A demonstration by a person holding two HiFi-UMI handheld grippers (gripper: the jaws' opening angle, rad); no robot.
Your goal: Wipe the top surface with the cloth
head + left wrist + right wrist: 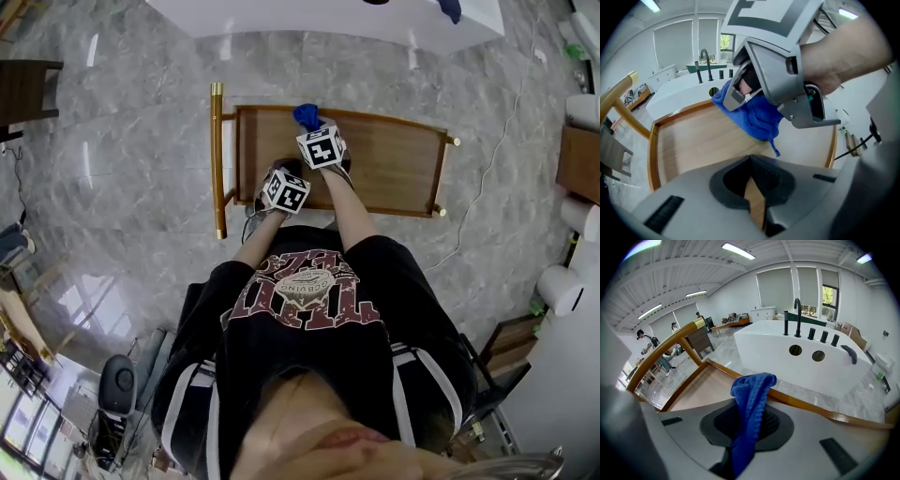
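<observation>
Head view is showing the wooden table (pixel 394 164), a tray-like top with a raised rim, lying across the upper middle of the frame. A brass-coloured handle (pixel 217 159) is running along its left end. Both tools are hovering over the left half of the top. The right tool (pixel 312 127) is clamping the blue cloth (pixel 307 114), which is sitting near the far rim at upper centre. The left tool (pixel 279 173) is hanging just beside it, lower and to the left, nearer the person.

Right gripper view is showing the cloth (pixel 749 399) rising out of the closed jaws and folding over at its top, bunched rather than spread. The white bathtub (pixel 811 357) is standing beyond the rim.

Left gripper view is showing the left tool (pixel 751 164) with its tips meeting and nothing between them, only a sliver of wood showing through. At upper centre the right tool (pixel 743 96) is pointing down with the cloth (pixel 757 117) hanging below it toward the wood. Contact with the surface is appearing likely but is not confirmable.

Judgement: the grip on one part of the cloth is leaving a loose bundle underneath to serve as the wiping pad. The empty left tool is standing aside, probably so as not to obstruct the stroke. Most of the top, to the right, is lying ahead of the cloth.
</observation>
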